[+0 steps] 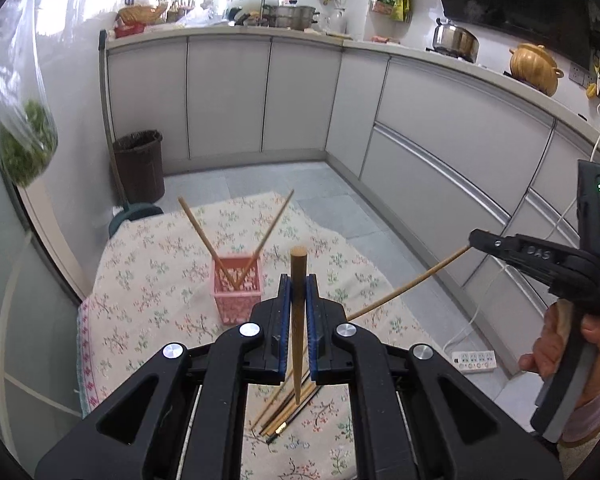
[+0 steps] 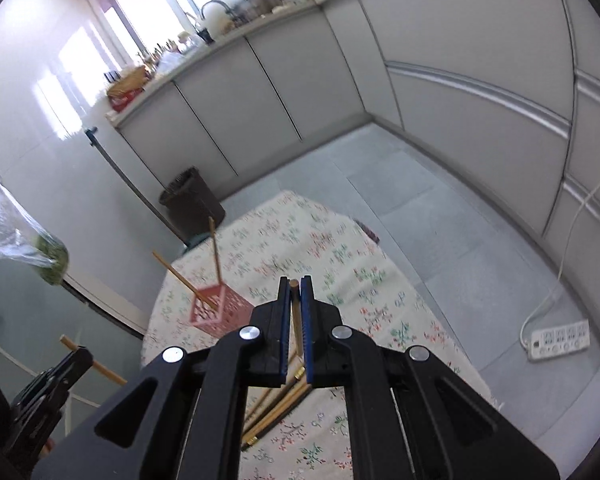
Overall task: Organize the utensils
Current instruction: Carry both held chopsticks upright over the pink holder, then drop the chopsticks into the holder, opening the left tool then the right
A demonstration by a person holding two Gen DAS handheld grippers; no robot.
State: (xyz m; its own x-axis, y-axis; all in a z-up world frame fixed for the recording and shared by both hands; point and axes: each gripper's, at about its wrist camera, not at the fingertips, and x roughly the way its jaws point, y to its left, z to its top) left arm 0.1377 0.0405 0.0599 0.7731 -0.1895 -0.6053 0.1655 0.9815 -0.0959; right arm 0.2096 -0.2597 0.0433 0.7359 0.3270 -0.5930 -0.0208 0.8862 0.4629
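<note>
A pink perforated holder [image 1: 238, 288] stands on the floral tablecloth [image 1: 148, 280] with two wooden chopsticks [image 1: 204, 240] leaning out of it; it also shows in the right wrist view [image 2: 216, 310]. My left gripper [image 1: 299, 284] is shut on a brown chopstick [image 1: 299, 320], held upright above the table. My right gripper [image 2: 295, 288] is shut on another thin chopstick [image 2: 296, 312], which shows in the left wrist view [image 1: 408, 284]. Several loose chopsticks [image 1: 288, 408] lie in a pile on the cloth below both grippers, also in the right wrist view [image 2: 276, 408].
Grey kitchen cabinets [image 1: 300, 96] ring the tiled floor. A dark bin [image 1: 140, 166] stands by the wall. A bag of greens [image 1: 24, 136] hangs at left. A power strip [image 2: 560, 338] lies on the floor at right.
</note>
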